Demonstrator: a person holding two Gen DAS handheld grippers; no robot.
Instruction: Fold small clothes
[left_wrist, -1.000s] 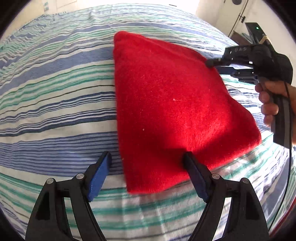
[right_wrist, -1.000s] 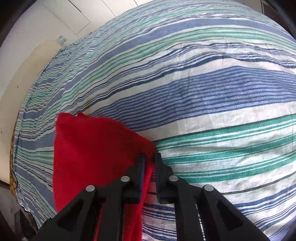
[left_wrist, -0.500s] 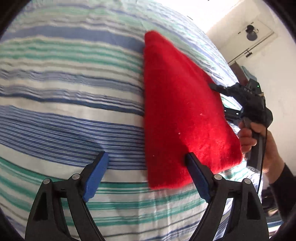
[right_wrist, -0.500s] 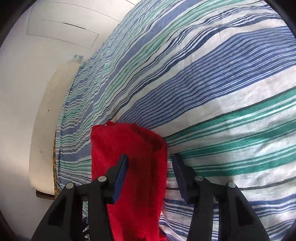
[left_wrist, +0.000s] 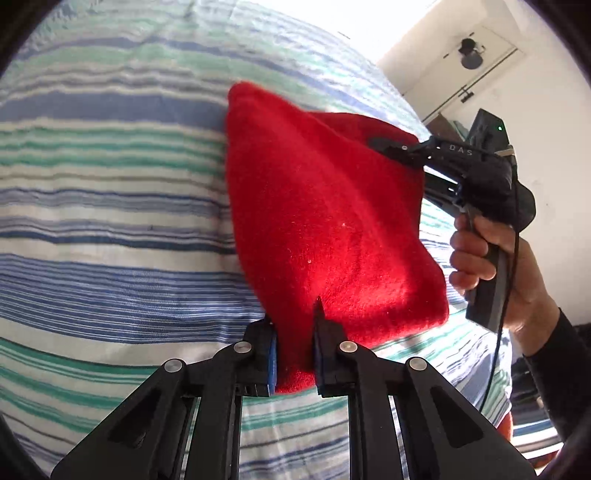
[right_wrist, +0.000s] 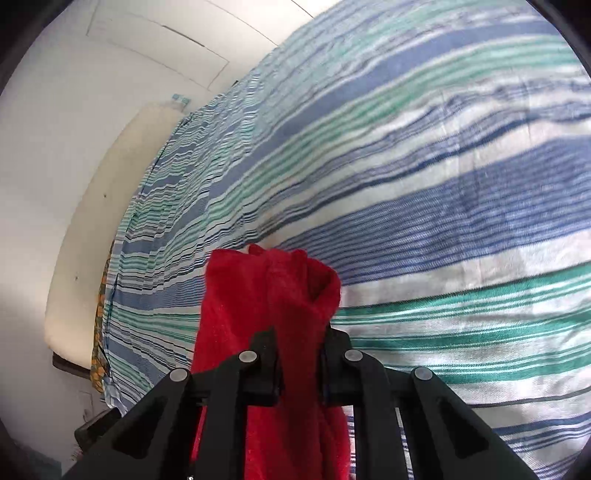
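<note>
Free room and obstacles. The striped bedsheet (left_wrist: 110, 229) lies bare to the left of the red cloth (left_wrist: 325, 221), giving open passage there; on the right, the right gripper (left_wrist: 384, 146) and the hand (left_wrist: 495, 258) holding it block the way. Beyond the far bed edge stands a white wall (right_wrist: 74, 110).

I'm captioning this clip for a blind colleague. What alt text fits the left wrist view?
The left gripper, its jaws closing, pinches the near corner of a red cloth over a blue, green and white striped bedsheet. On the right, a hand holds the right gripper, which grips the cloth's far edge.
</note>
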